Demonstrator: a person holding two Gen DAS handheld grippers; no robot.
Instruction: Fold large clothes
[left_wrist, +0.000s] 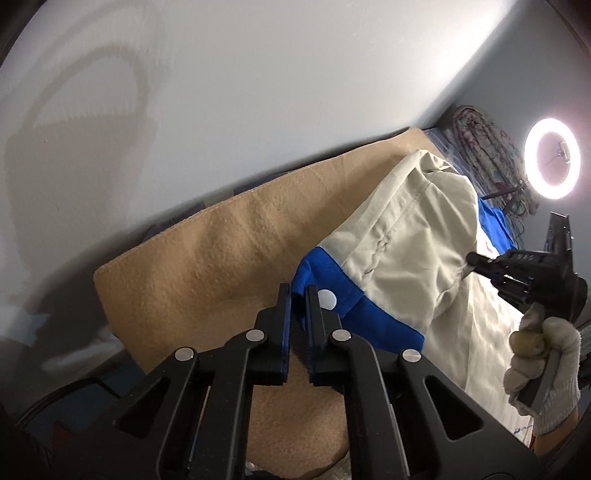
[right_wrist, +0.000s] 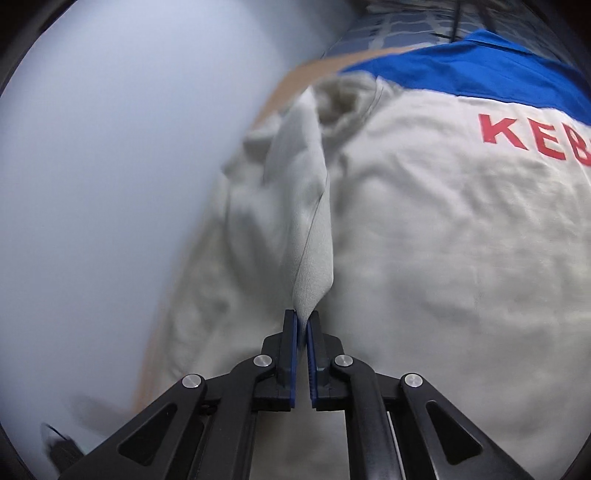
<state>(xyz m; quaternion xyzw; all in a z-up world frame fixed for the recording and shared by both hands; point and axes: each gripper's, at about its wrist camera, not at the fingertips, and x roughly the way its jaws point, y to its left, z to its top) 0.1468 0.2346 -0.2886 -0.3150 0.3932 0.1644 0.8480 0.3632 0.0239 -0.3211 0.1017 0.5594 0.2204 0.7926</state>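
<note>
Left tool pinches the jacket's blue hem at lower centre; right tool grips a beige fold, pulled taut.

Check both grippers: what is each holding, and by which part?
Left gripper: shut on the blue edge of the jacket. Right gripper: shut on a pinched ridge of the jacket's beige cloth, pulled up taut.

The jacket is beige with royal-blue panels and red block letters. A tan blanket lies beneath it. Both claws are black with blue pads. The glove is off-white knit. The wall is pale grey. A floral-patterned cloth sits near a white ring light.
</note>
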